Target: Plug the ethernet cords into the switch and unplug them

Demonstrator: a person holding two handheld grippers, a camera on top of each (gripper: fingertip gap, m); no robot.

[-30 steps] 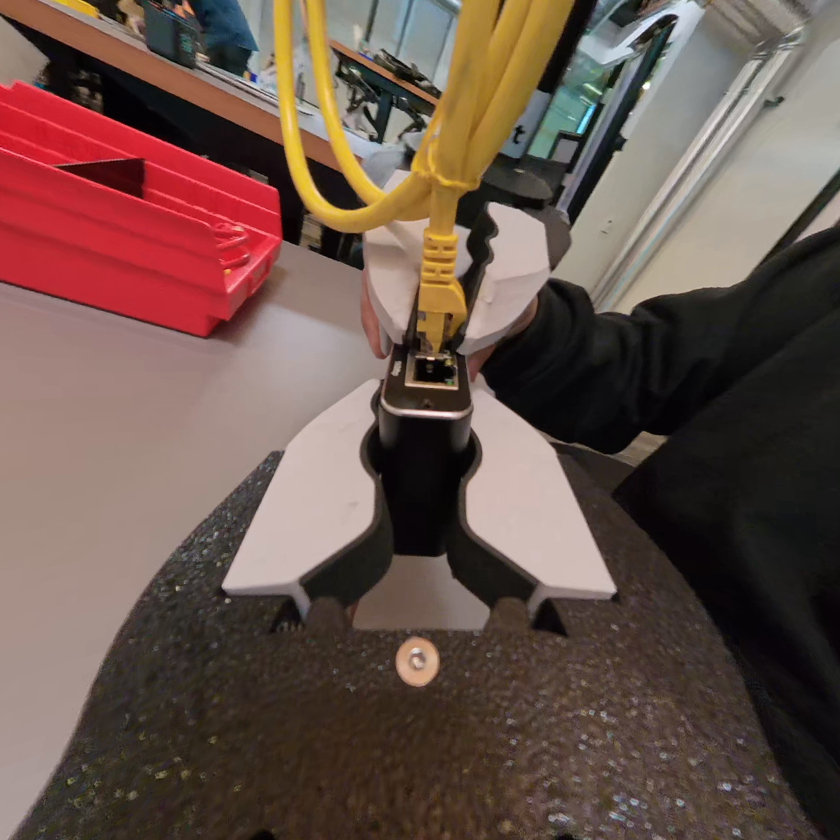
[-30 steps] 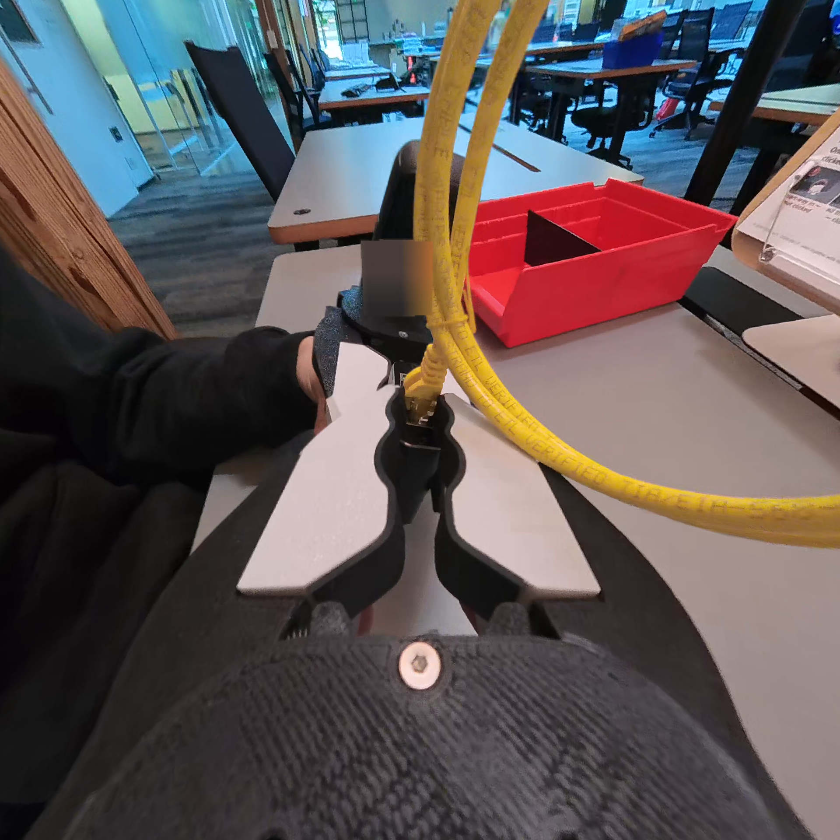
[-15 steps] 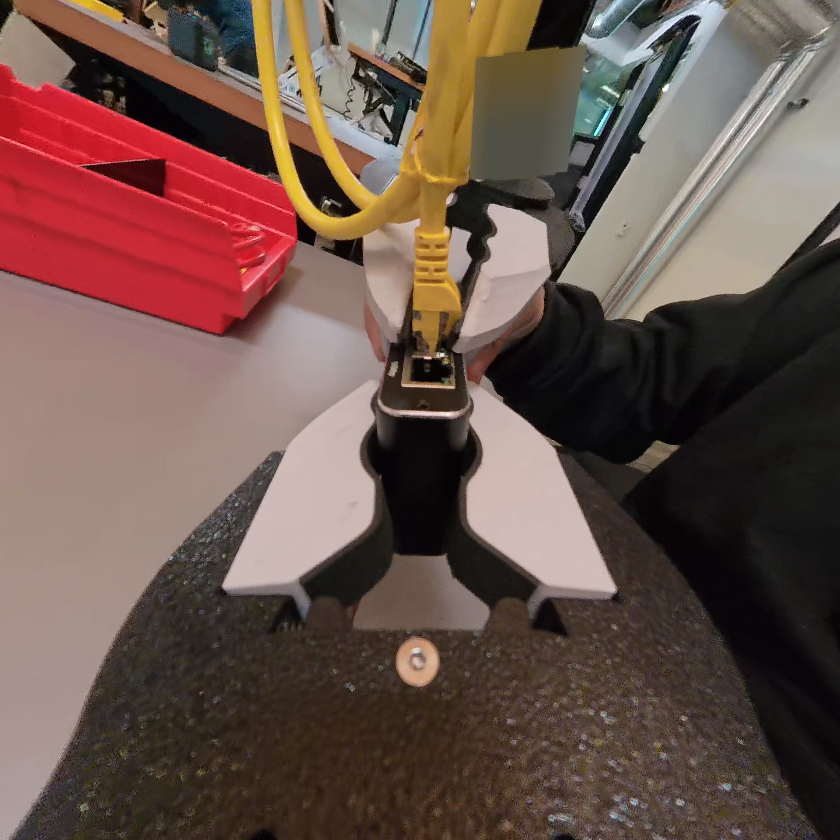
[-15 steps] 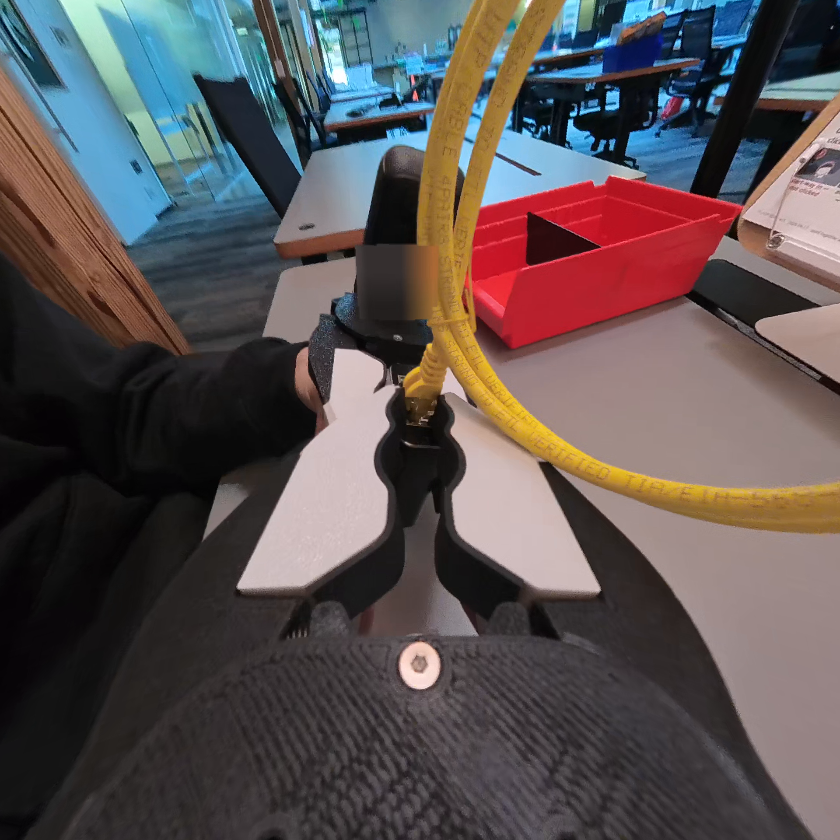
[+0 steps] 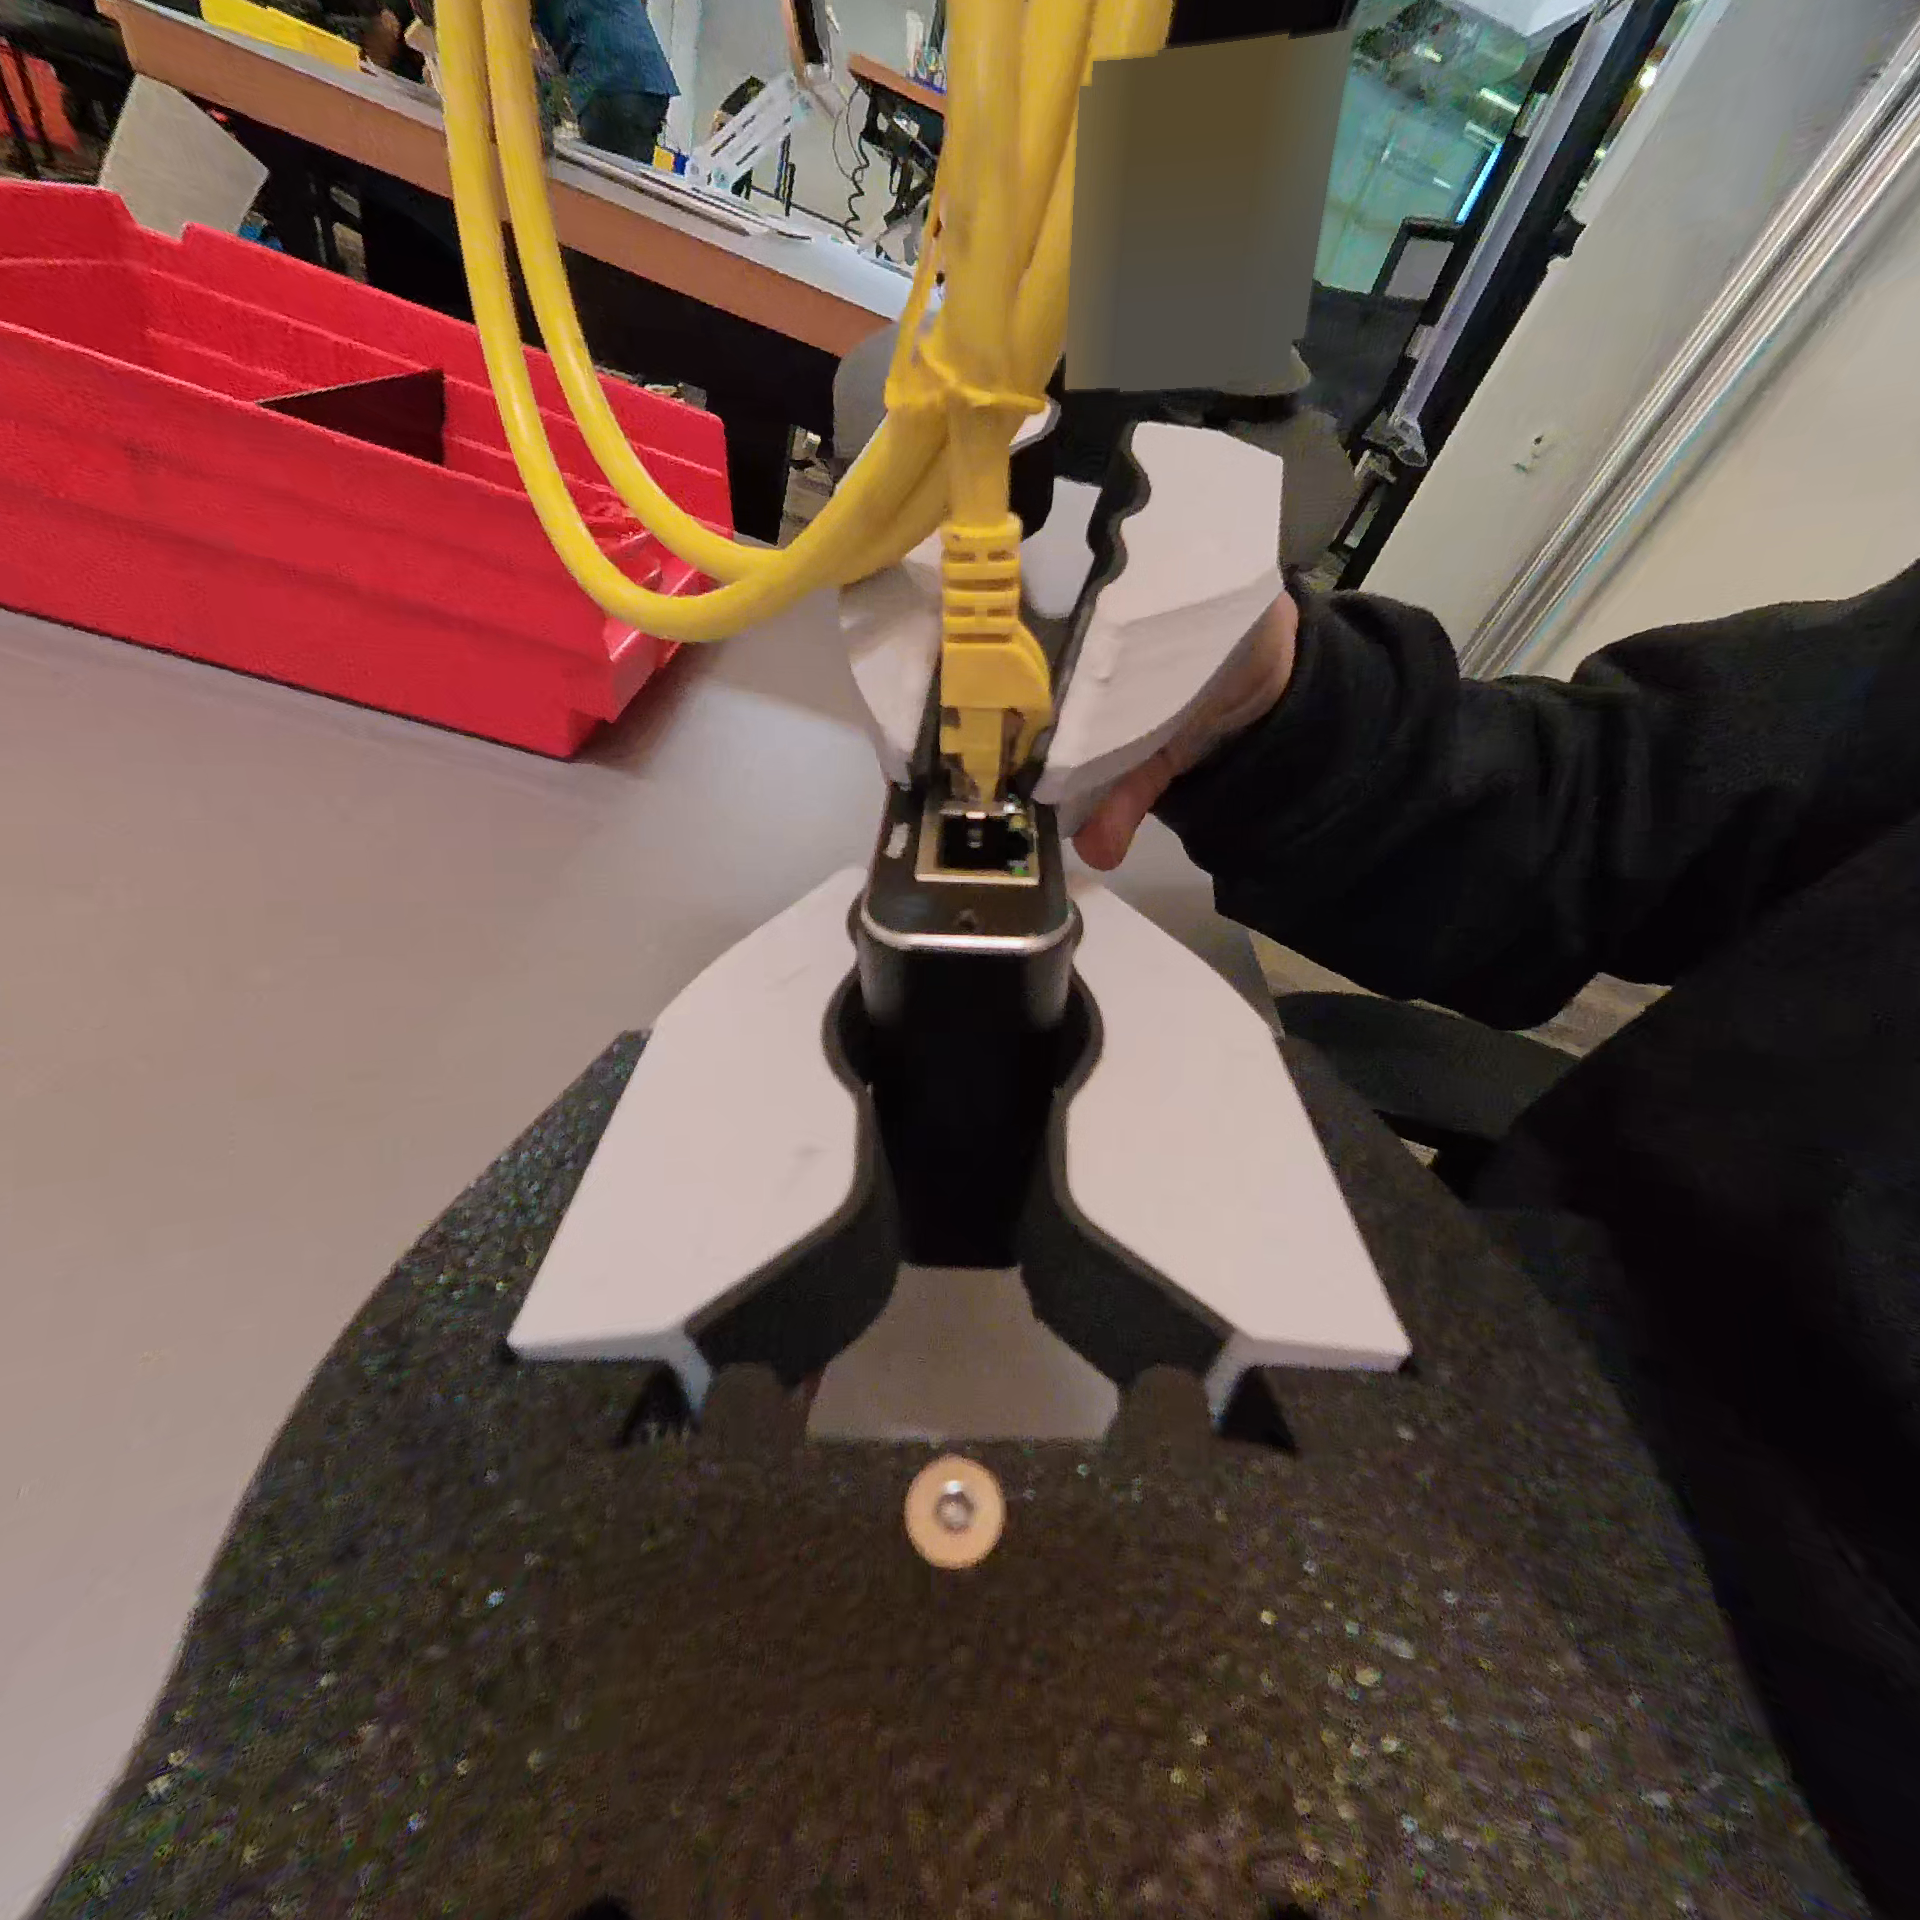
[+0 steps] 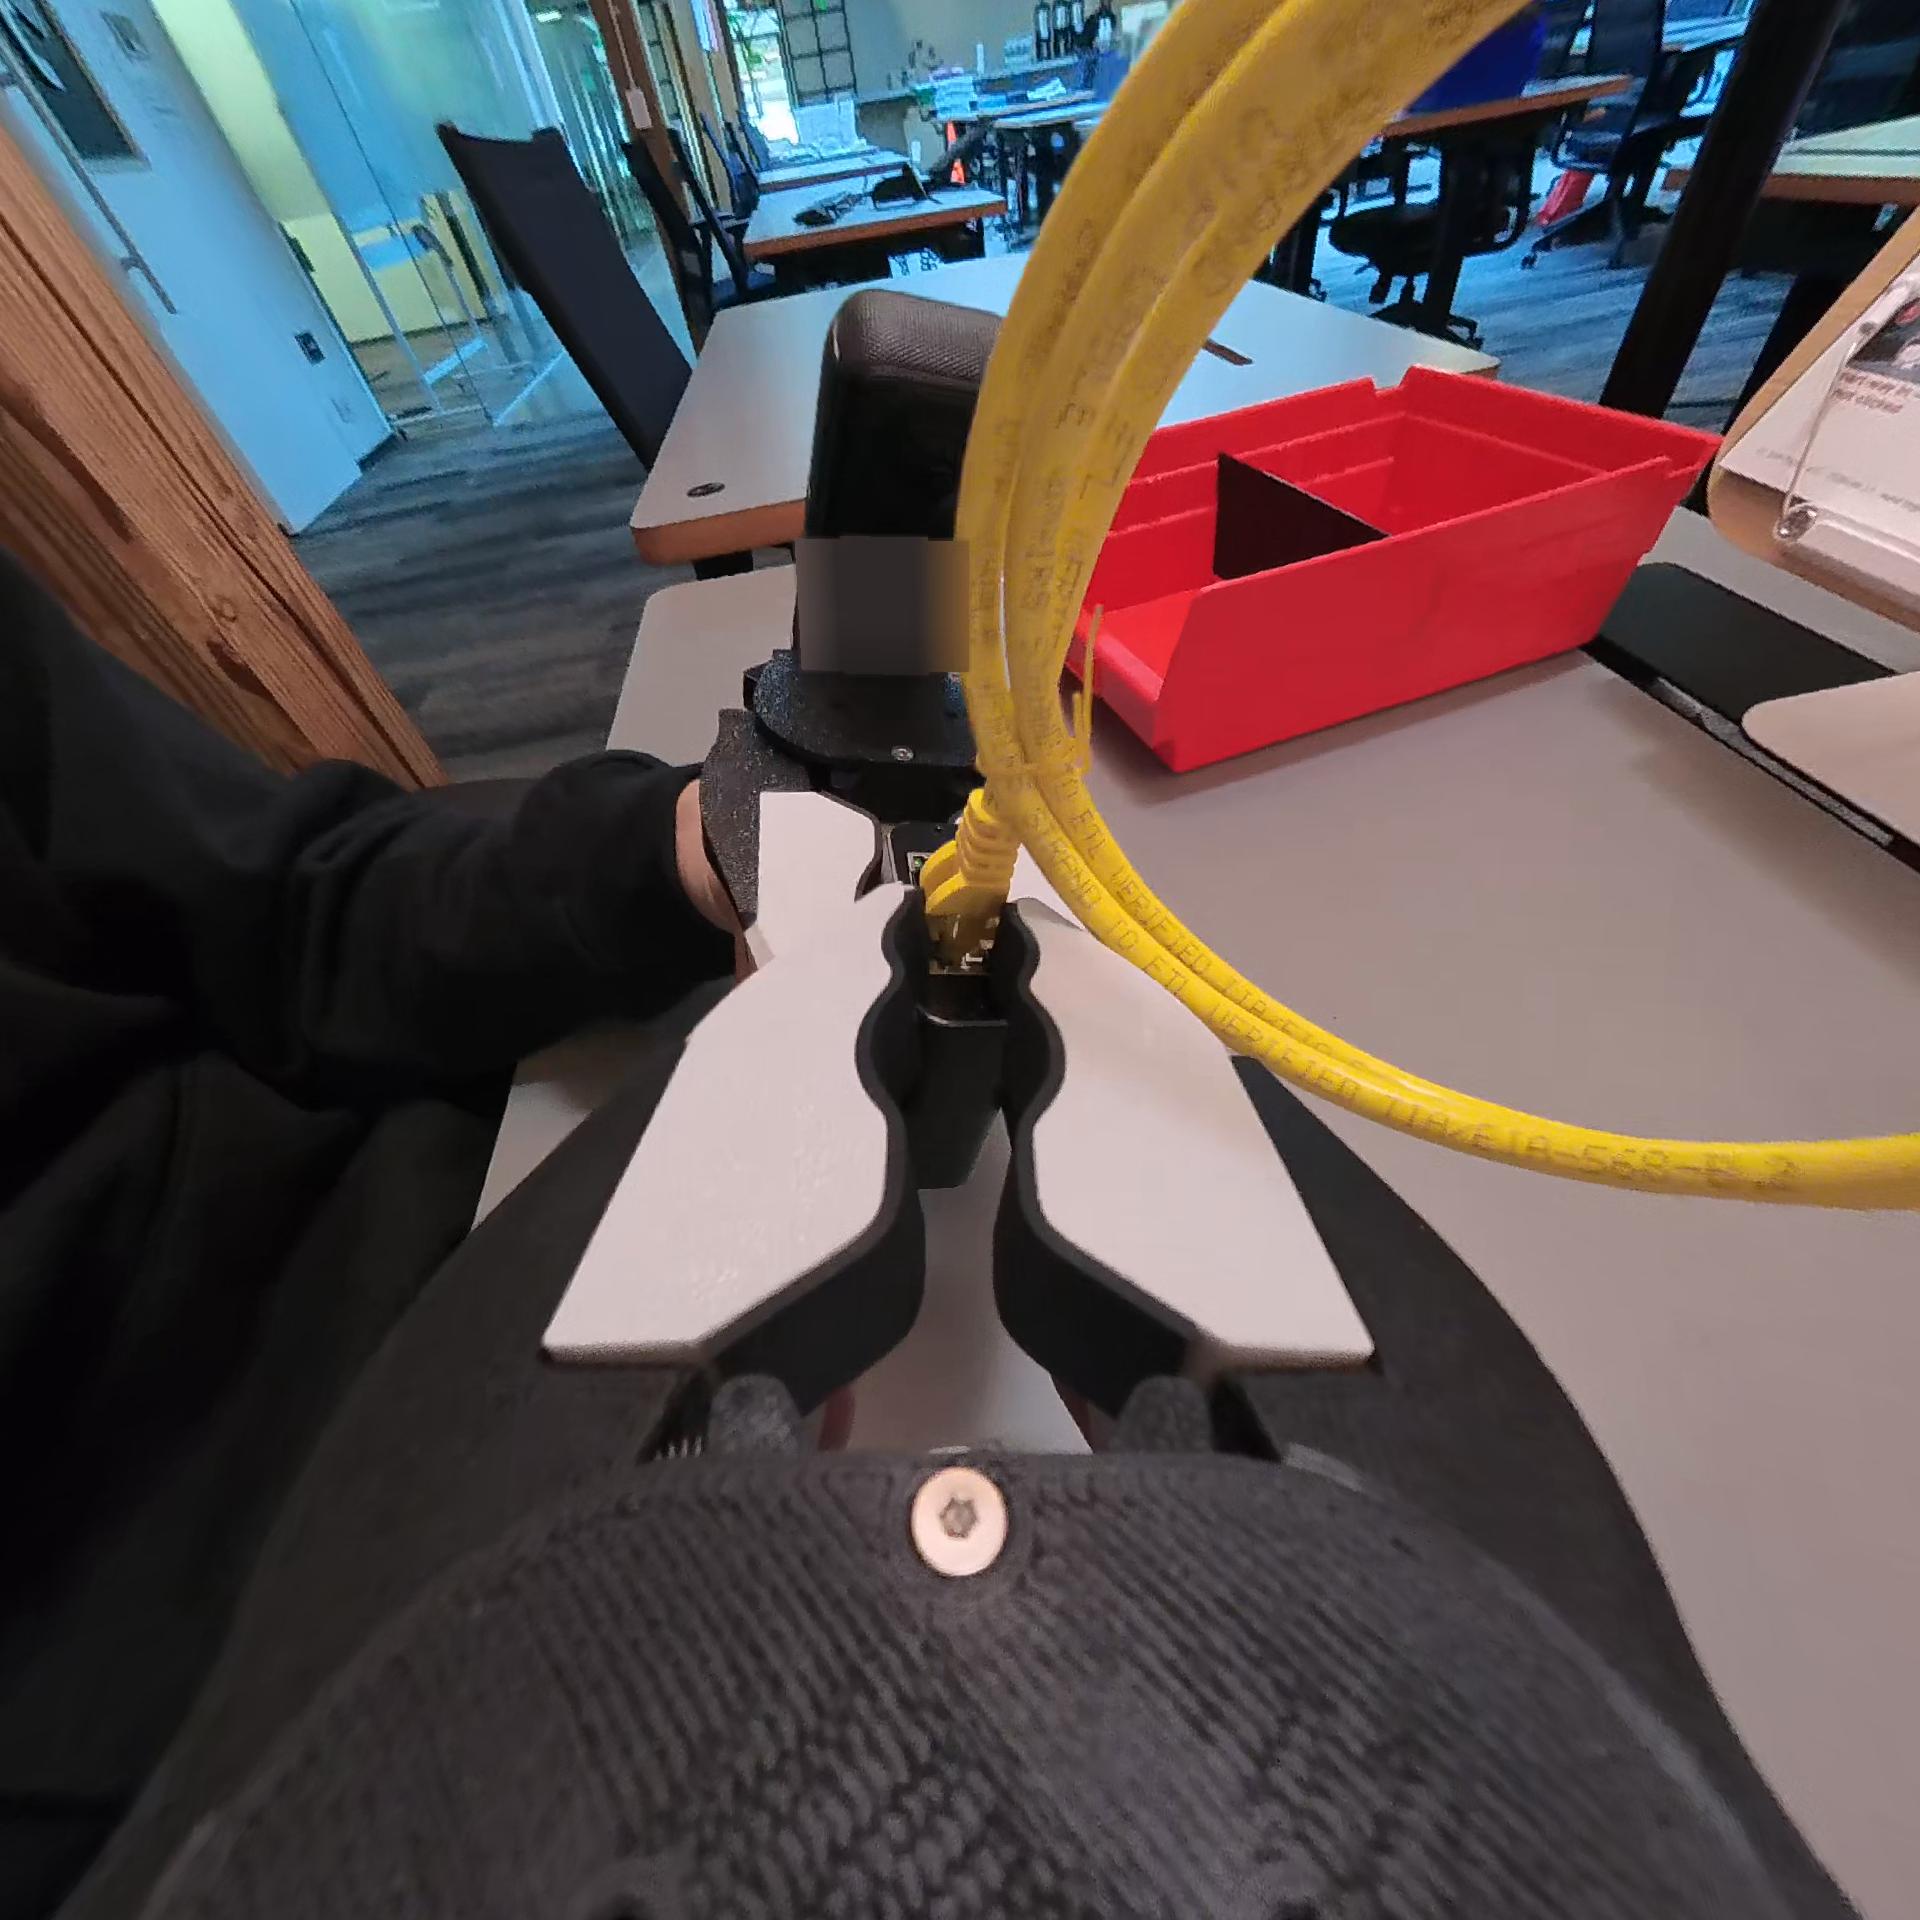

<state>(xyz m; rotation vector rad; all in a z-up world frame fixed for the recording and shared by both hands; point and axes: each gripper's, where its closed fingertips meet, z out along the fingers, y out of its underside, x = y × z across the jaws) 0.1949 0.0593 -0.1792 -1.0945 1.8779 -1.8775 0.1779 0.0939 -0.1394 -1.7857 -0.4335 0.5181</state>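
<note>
My left gripper (image 5: 966,899) is shut on the black switch (image 5: 966,1091) and holds it above the table. The switch's end port (image 5: 977,847) shows empty. My right gripper (image 5: 977,764) faces it, shut on the yellow ethernet plug (image 5: 982,665). The plug tip sits at the far rim of the port face, not inside. The looped yellow cord (image 5: 540,343) hangs from above. In the right wrist view my right gripper (image 6: 961,925) closes around the plug (image 6: 977,852), with a small dark piece (image 6: 956,1070) between the pads that I cannot identify. The cord (image 6: 1247,1029) arcs right.
A red divided bin (image 5: 260,540) stands on the grey table (image 5: 364,935), and also shows in the right wrist view (image 6: 1403,613). Black sleeves (image 5: 1507,810) (image 6: 364,914) reach in from the sides. A wooden stand with papers (image 6: 1829,447) is at the right edge. Spacing between my two grippers at the tips: around 5 centimetres.
Both grippers have shifted together a little, so the background has slid. The plug tip stays at the far rim of the switch's port, and both grips are unchanged.
</note>
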